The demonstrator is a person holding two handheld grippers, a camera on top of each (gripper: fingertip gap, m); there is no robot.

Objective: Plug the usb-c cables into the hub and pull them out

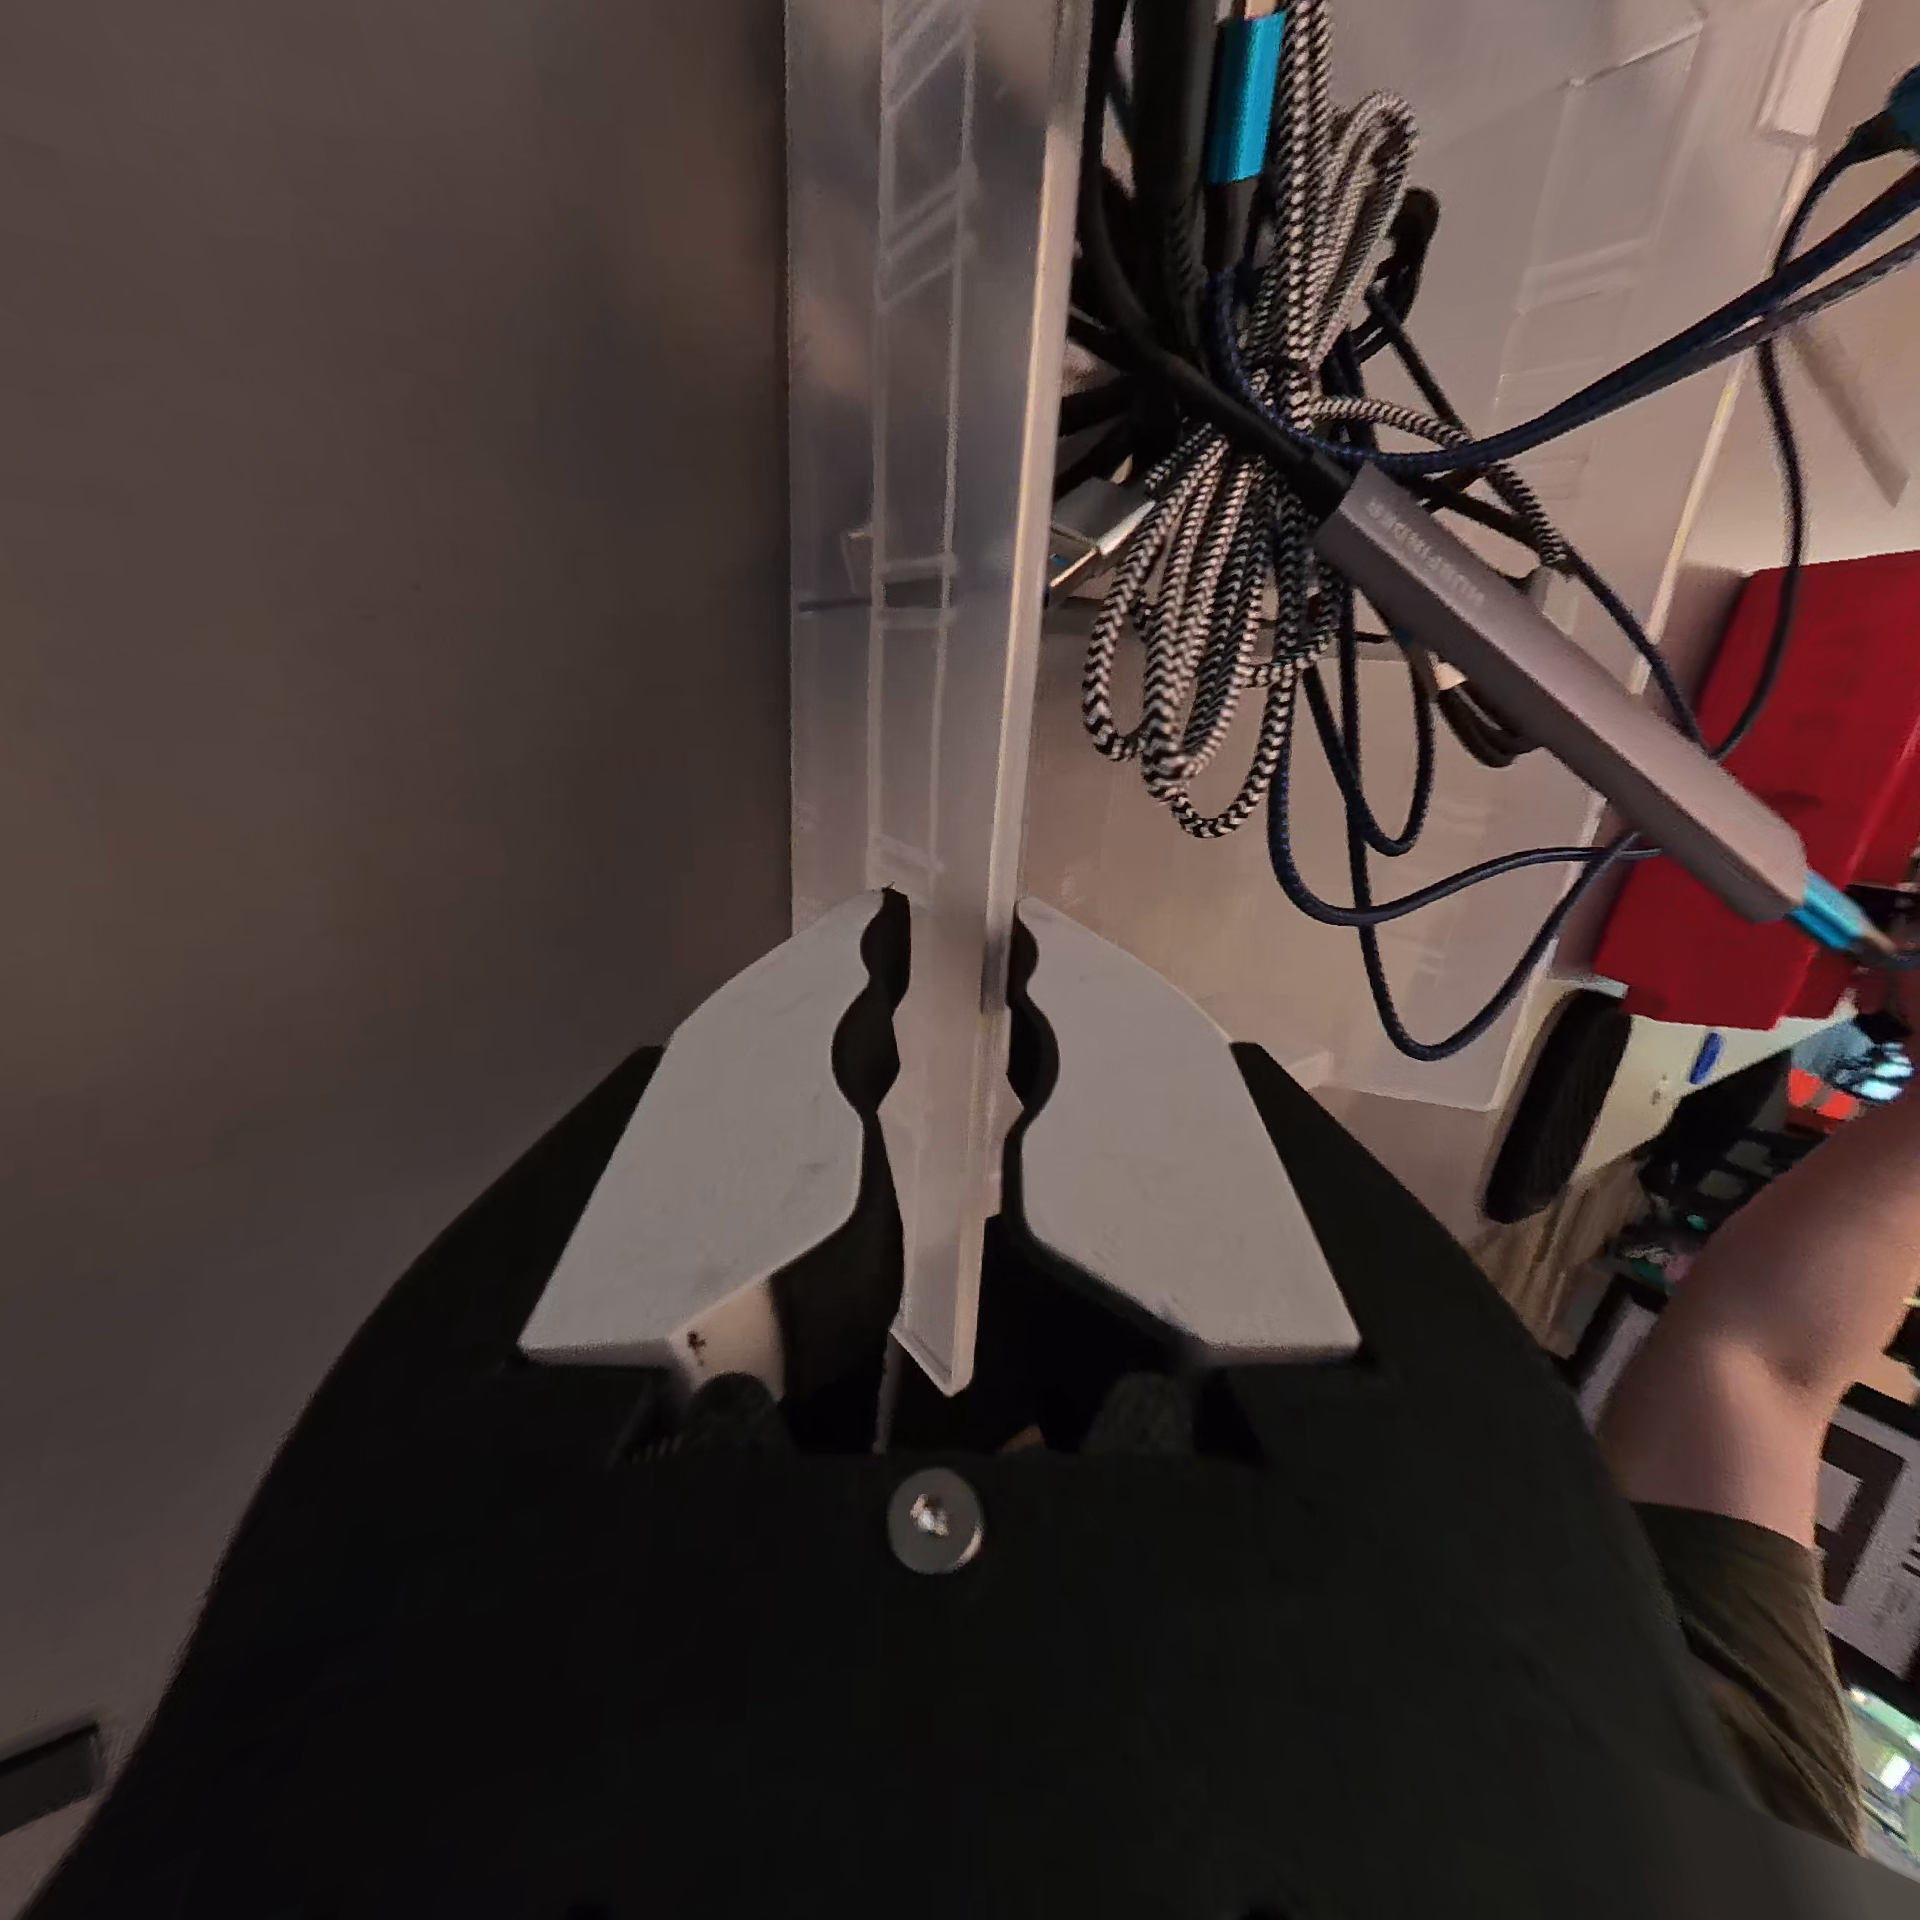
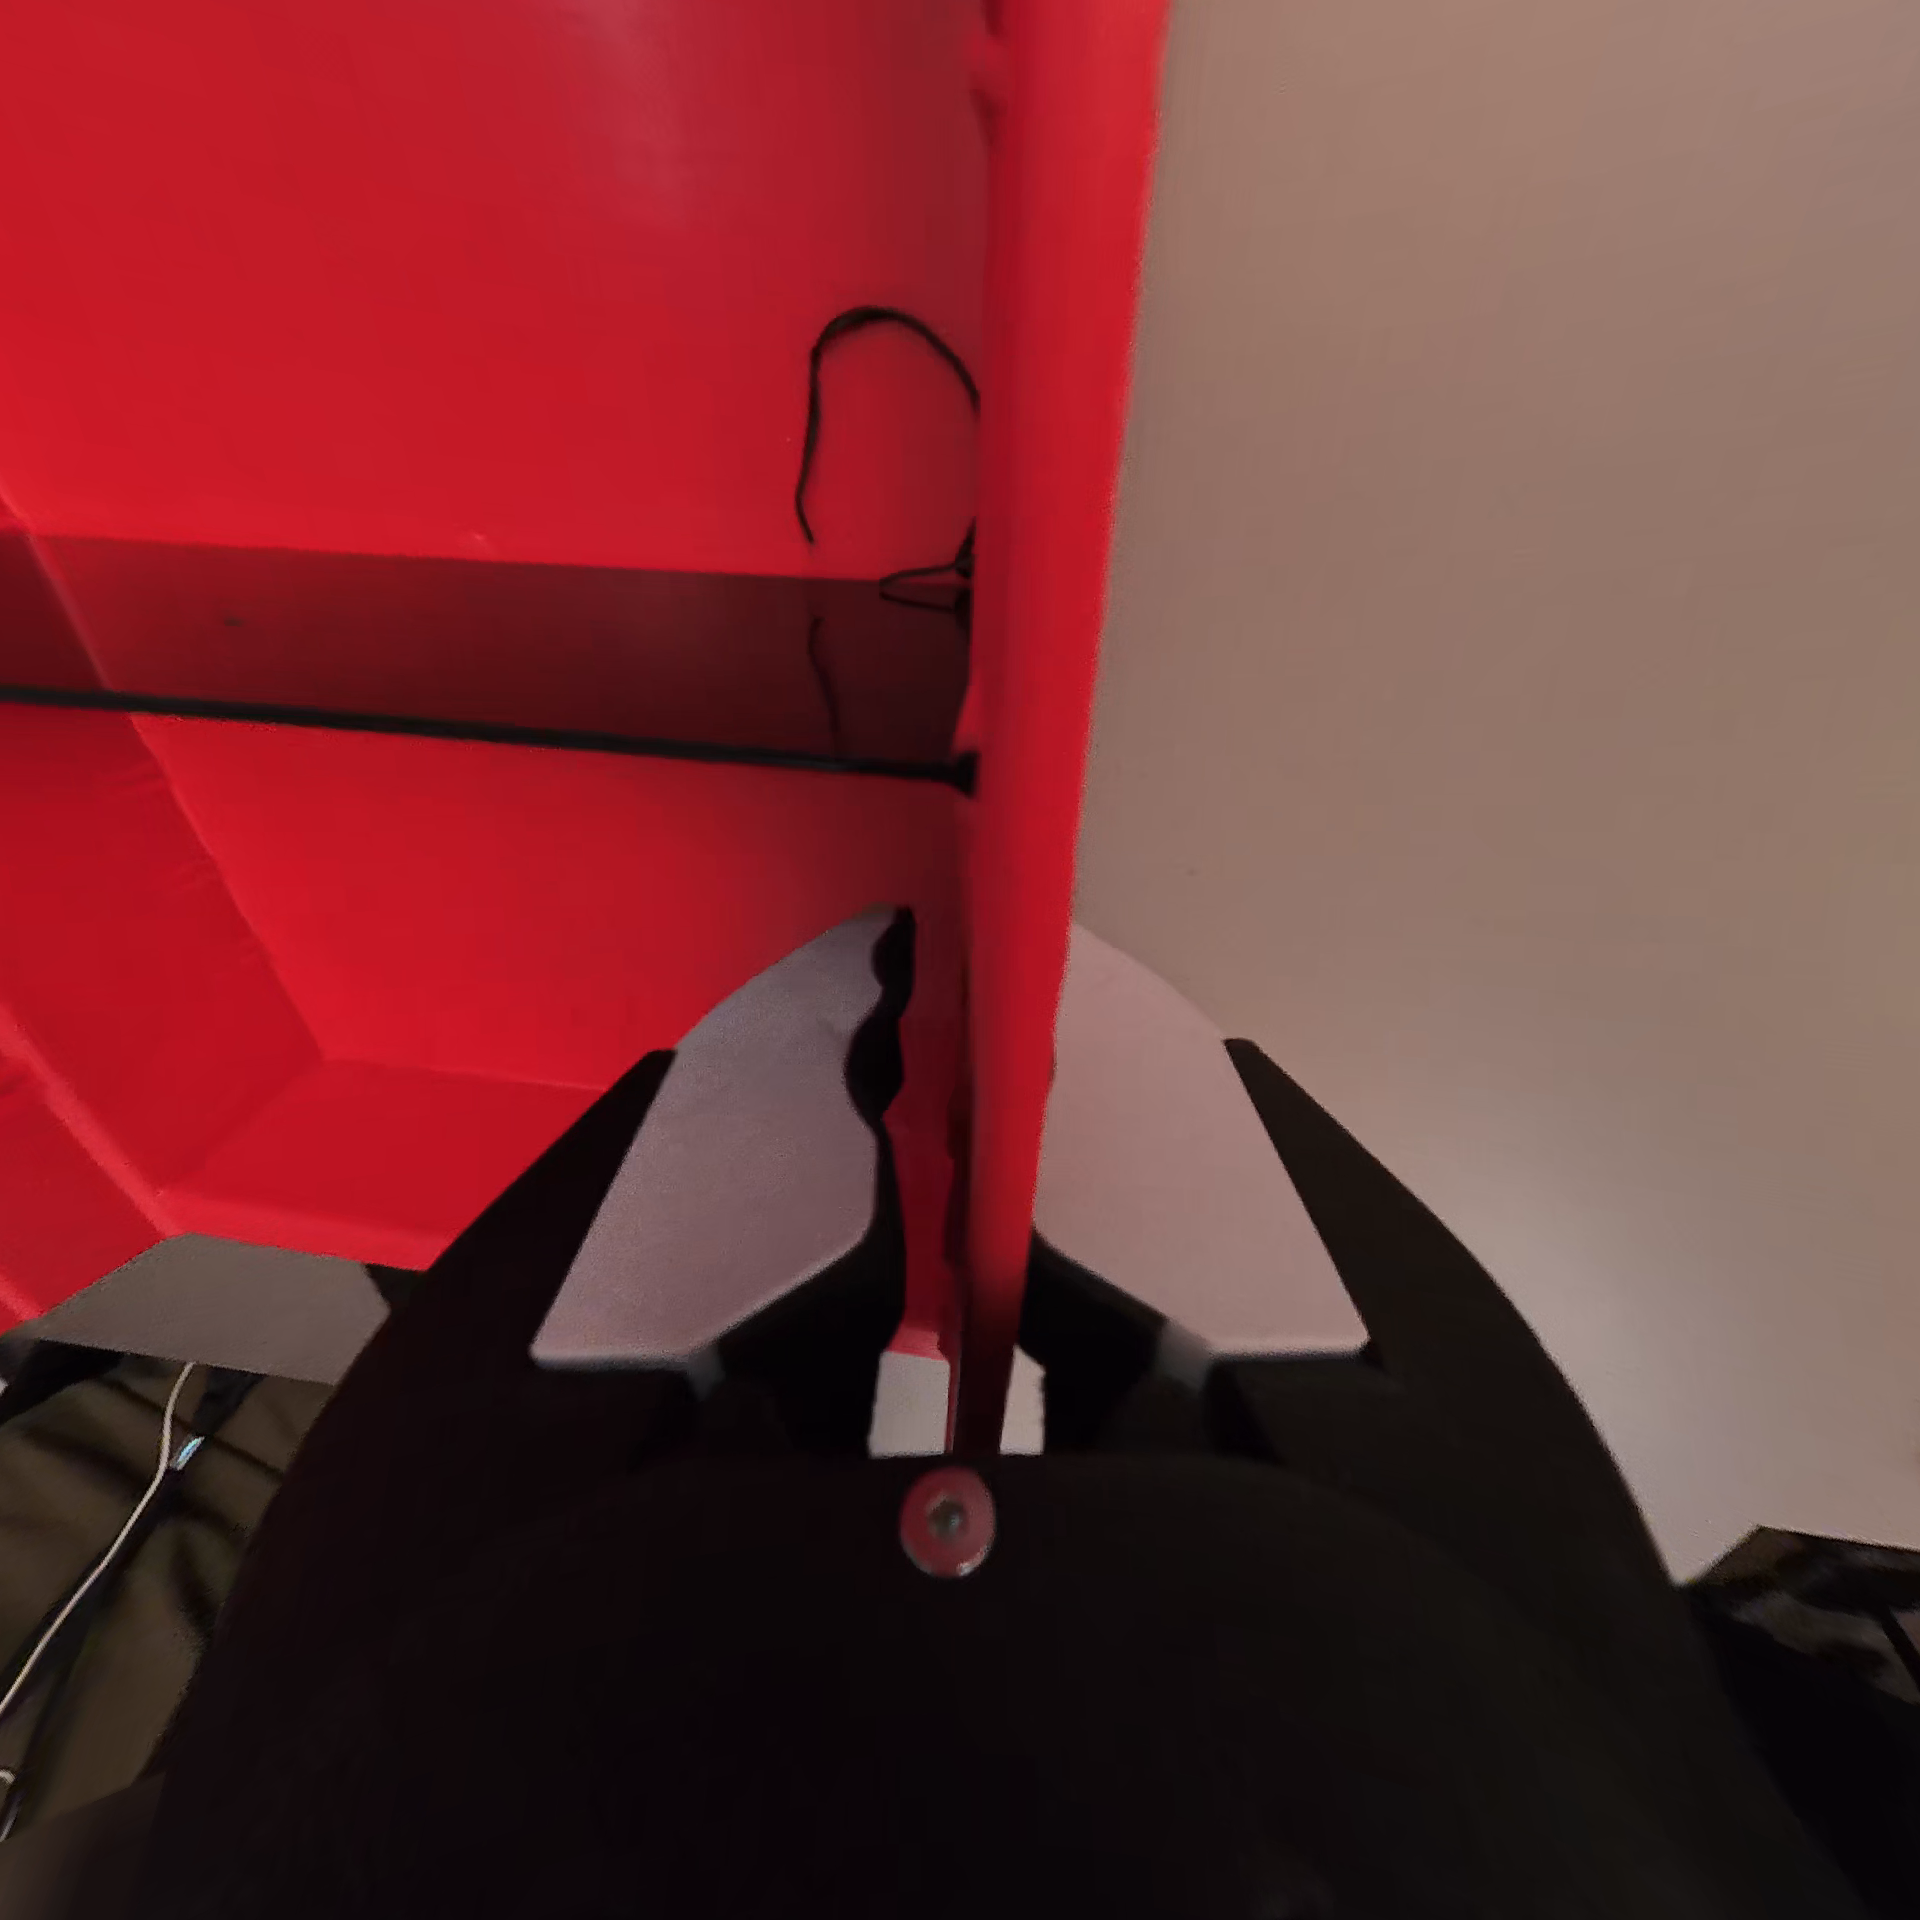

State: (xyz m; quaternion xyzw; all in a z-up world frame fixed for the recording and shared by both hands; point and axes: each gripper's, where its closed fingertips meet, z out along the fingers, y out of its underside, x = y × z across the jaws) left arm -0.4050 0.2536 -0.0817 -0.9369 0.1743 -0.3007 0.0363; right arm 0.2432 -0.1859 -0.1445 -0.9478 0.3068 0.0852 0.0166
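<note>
My left gripper point(image 1: 956, 914) is shut on the side wall of a clear plastic bin point(image 1: 935, 520). Inside the bin lies a grey USB hub point(image 1: 1538, 665) with a blue-ended connector point(image 1: 1839, 920) at its near end. Thin dark blue cables point(image 1: 1662, 384) run from its far end. A black-and-white braided cable bundle point(image 1: 1226, 540) lies beside it, and another blue connector point(image 1: 1242, 94) shows at the top. My right gripper point(image 2: 987, 925) is shut on the side wall of a red bin point(image 2: 1039, 623).
The red bin also shows in the left wrist view point(image 1: 1766, 727), behind the clear bin. It holds a black bar point(image 2: 468, 727) and a loose black thread point(image 2: 831, 416). A person's arm point(image 1: 1766, 1299) is at the right. A pale tabletop point(image 2: 1507, 623) lies outside both bins. My right fingertips sit around 80 centimeters from my left ones. From the left gripper's tips to the grey USB hub point(image 1: 1538, 665) is close to 10 centimeters. The blue connector point(image 1: 1242, 94) is about 11 centimeters from my left fingertips.
</note>
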